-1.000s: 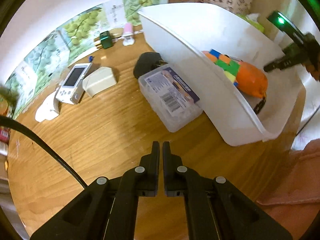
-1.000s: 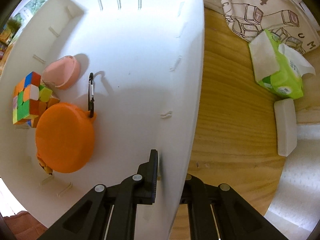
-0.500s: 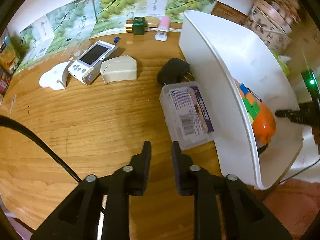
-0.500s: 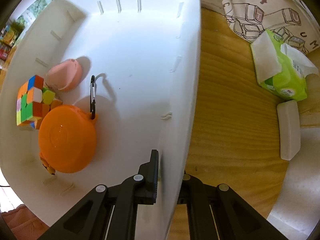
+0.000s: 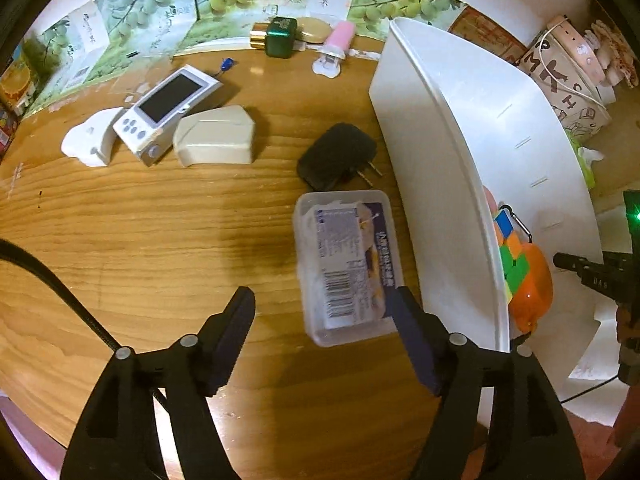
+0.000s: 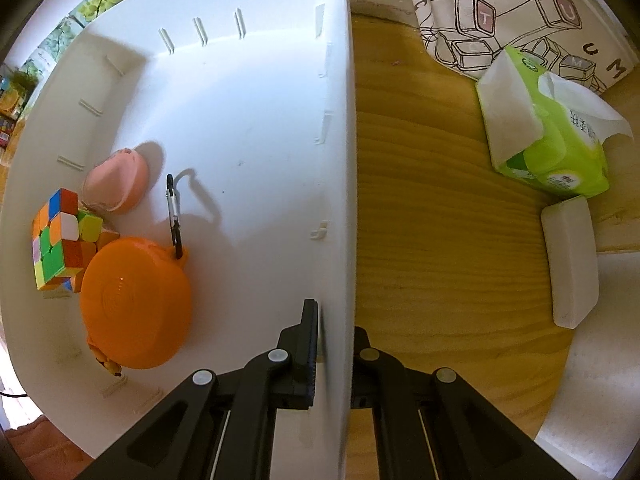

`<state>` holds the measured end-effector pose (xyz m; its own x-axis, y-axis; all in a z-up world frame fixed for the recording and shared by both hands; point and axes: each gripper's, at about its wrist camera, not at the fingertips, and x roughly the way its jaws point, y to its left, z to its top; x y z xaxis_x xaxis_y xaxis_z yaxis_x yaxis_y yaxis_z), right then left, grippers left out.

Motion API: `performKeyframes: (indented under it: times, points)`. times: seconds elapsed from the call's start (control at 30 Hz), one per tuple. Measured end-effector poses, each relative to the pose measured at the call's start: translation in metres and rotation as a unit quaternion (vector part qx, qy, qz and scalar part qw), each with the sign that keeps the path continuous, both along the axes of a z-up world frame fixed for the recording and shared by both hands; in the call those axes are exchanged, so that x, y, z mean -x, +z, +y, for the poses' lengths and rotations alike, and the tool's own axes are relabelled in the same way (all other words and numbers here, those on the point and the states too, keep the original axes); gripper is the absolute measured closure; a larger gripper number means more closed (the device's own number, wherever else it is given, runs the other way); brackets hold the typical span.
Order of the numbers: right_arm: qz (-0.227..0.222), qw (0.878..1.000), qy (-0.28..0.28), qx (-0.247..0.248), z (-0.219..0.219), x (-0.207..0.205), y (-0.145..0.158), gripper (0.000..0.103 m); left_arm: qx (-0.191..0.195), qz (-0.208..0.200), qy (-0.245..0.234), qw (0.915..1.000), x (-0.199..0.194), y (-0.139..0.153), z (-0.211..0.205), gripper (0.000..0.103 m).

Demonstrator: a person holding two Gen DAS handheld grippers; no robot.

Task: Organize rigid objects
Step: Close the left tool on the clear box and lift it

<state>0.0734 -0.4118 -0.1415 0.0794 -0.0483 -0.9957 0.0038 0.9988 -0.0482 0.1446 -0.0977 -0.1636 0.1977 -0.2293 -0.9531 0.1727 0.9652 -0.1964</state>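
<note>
- Left tool (image 5: 324, 312): jaws spread wide, having just been opening; it grips nothing. Its right finger (image 5: 408, 332) overlaps the lower right corner of the clear box (image 5: 344, 264) in the picture; whether it touches cannot be told. The left finger stands apart over bare worktop (image 5: 140, 240).
- Clear box: lidded, with a barcode label, lying flat at centre of the left view, just beside the outer wall of the white bin (image 5: 448, 168).
- Right tool (image 6: 334, 332): clenched on the bin (image 6: 240, 120) wall at lower centre of the right view, one finger inside, one outside.
- Bin contents, left side of the right view: orange round case (image 6: 136, 304) with a carabiner (image 6: 174, 216), a colour cube (image 6: 56, 236) touching it, and a pink case (image 6: 116, 184) above them. In the left view the cube (image 5: 510, 256) and the orange case (image 5: 534, 292) show over the rim at right.
- Worktop, left view: black plug (image 5: 336, 156) above the box; beige block (image 5: 216, 140), white handheld console (image 5: 166, 108) and a white piece (image 5: 90, 142) at upper left; green cube (image 5: 282, 36) and pink item (image 5: 338, 42) along the top edge.
- Worktop, right view: green tissue pack (image 6: 552, 148) at upper right, white bar (image 6: 572, 264) below it, printed bag (image 6: 500, 4) at top.
</note>
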Motion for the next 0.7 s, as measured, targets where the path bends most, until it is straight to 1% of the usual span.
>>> performKeyframes:
  times: [0.07,0.17,0.33,0.7]
  points:
    - [-0.001,1.0,0.002,-0.001,-0.002,0.0,0.002,0.098,-0.001,0.007,0.003,1.0,-0.004,-0.002,-0.005,0.026]
    - [-0.001,1.0,0.002,-0.004,0.002,0.005,0.005,0.098,0.002,0.013,0.007,0.9999,-0.009,-0.006,-0.011,0.026]
    - [-0.002,1.0,0.002,-0.007,-0.002,0.006,0.006,0.098,-0.014,0.021,0.003,0.9997,-0.02,-0.012,-0.021,0.026]
    - [-0.003,1.0,-0.008,-0.022,-0.014,0.005,0.003,0.098,0.018,0.045,0.034,0.9982,-0.042,-0.02,-0.015,0.026]
